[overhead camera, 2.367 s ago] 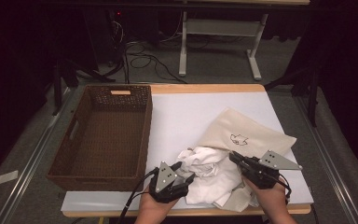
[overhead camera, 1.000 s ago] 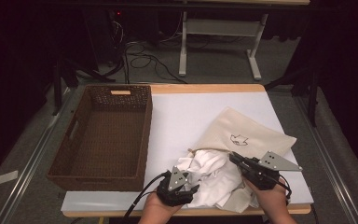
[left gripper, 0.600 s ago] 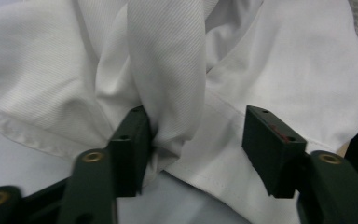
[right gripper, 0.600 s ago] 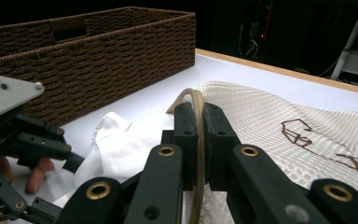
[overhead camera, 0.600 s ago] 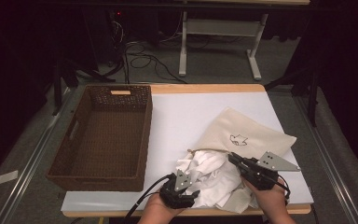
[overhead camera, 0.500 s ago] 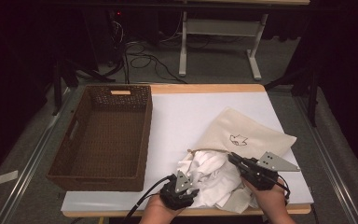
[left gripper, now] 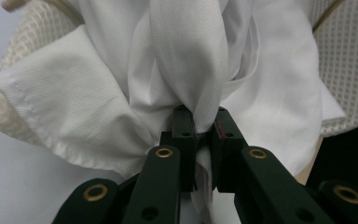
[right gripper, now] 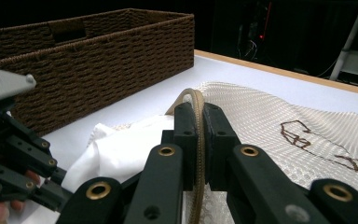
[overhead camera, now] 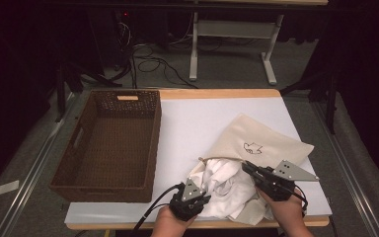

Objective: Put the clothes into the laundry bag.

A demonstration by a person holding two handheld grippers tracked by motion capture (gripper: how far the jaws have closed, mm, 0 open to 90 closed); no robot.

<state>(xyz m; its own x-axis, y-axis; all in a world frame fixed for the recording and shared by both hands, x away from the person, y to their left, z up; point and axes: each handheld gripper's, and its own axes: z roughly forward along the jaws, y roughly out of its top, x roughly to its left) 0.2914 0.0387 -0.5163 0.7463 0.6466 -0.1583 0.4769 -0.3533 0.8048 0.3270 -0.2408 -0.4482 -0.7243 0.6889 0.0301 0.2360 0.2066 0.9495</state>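
Left gripper (left gripper: 200, 114) jaws just closed on white cloth (left gripper: 191, 70), lower centre of frame. Right gripper (right gripper: 199, 109) jaws clamp the bag (overhead camera: 266, 143) drawstring (right gripper: 196, 100).

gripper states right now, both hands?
Left gripper: jaws have just been closing, now shut on a fold of the white cloth.
Right gripper: shut on the mesh bag's drawstring.

The basket (overhead camera: 109, 143) is sitting on the table (overhead camera: 192, 123), left of the bag (overhead camera: 261, 143). The cloth (overhead camera: 224, 187) is spilling from the bag's mouth toward the near edge, lying right of the basket's near corner
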